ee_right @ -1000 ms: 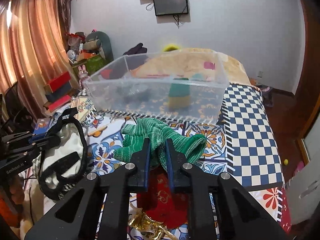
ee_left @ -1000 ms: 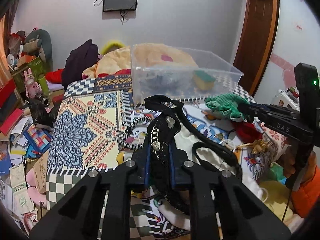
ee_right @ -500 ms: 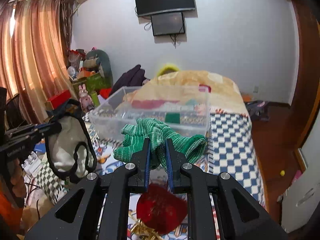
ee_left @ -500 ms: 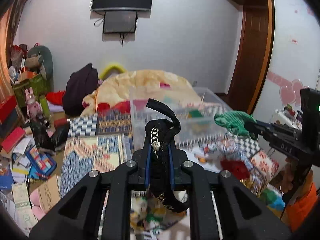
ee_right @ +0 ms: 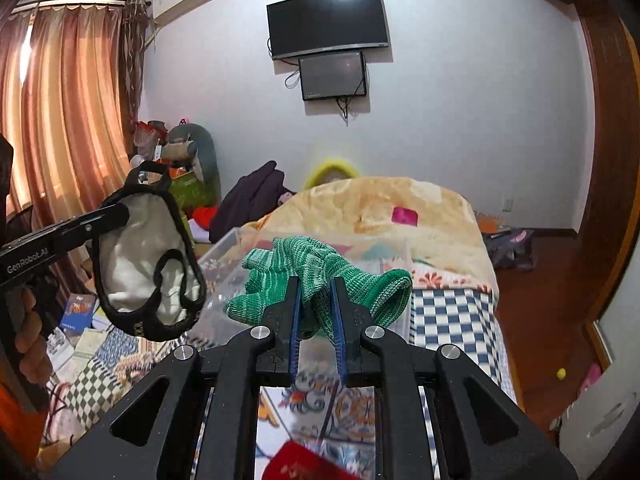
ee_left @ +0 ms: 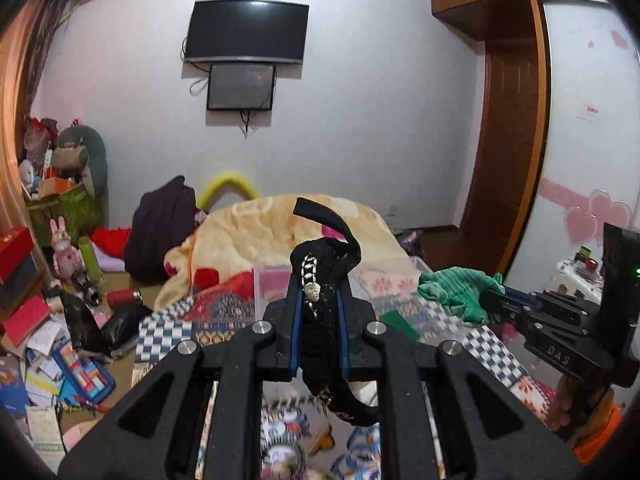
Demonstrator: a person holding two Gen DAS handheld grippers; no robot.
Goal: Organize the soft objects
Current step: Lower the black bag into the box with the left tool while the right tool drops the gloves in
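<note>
Between the left gripper's [ee_left: 318, 300] clenched fingers hangs a black-trimmed pouch [ee_right: 148, 252]; the right gripper [ee_right: 316, 300] pinches a green knit glove [ee_right: 316, 268]. Both are raised, apparently for dropping into the clear bin [ee_right: 224, 268] just ahead.

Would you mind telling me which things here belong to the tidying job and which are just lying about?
Part of the job:
- black-trimmed cloth bag, held by the left gripper
- green glove, held by the right gripper
- clear plastic box

Lying about:
- television
- yellow blanket
- stuffed toy
- curtain
</note>
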